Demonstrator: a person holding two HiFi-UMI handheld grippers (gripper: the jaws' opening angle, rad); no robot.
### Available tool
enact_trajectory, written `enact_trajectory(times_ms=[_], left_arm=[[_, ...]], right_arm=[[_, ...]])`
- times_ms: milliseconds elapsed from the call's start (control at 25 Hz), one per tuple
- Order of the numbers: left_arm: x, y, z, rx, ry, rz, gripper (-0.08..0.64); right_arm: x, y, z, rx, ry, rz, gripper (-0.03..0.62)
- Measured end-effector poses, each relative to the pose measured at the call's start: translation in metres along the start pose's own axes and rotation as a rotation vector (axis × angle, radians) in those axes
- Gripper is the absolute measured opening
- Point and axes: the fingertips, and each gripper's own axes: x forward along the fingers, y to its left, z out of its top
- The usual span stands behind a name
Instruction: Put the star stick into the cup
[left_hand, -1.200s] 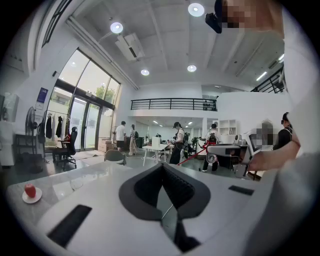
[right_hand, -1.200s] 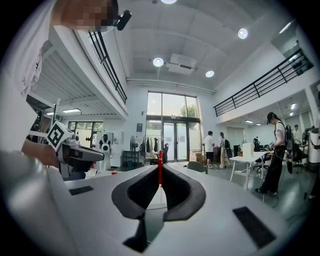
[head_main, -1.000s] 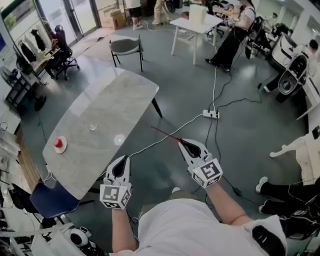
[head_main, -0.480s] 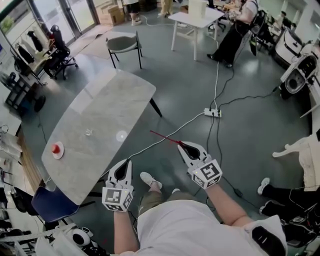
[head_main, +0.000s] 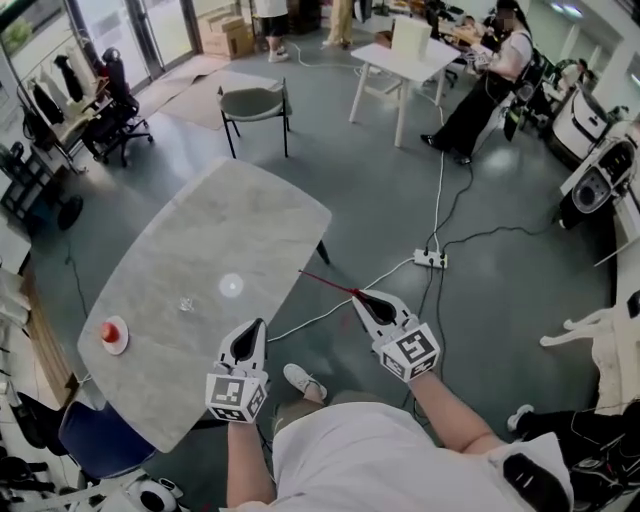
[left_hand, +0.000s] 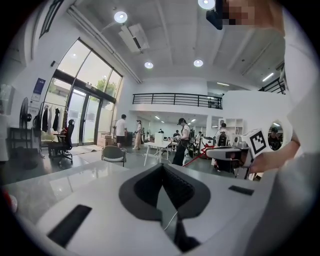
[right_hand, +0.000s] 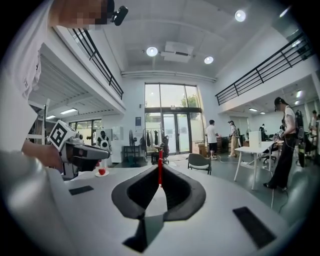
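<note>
Marble table (head_main: 235, 225) nearer, stick (head_main: 326, 281) in right tool (head_main: 357, 297)

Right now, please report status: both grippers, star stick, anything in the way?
Left gripper shut, empty. Right gripper shut on star stick, beside the table. Cup on table, stick not in yet. Nothing seen in the way.

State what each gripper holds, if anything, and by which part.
The right gripper is shut on the red stick at its near end; the rest juts forward. The left gripper is shut, holding nothing.
</note>
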Motion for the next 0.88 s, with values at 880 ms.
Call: enact_trajectory(times_ms=[880], left_arm=[[-0.003, 0.219, 0.000, -0.133, 0.031, 0.353, 0.002]], right_arm=[[0.269, 0.023, 0.041, 0.018, 0.043, 0.323, 0.026]])
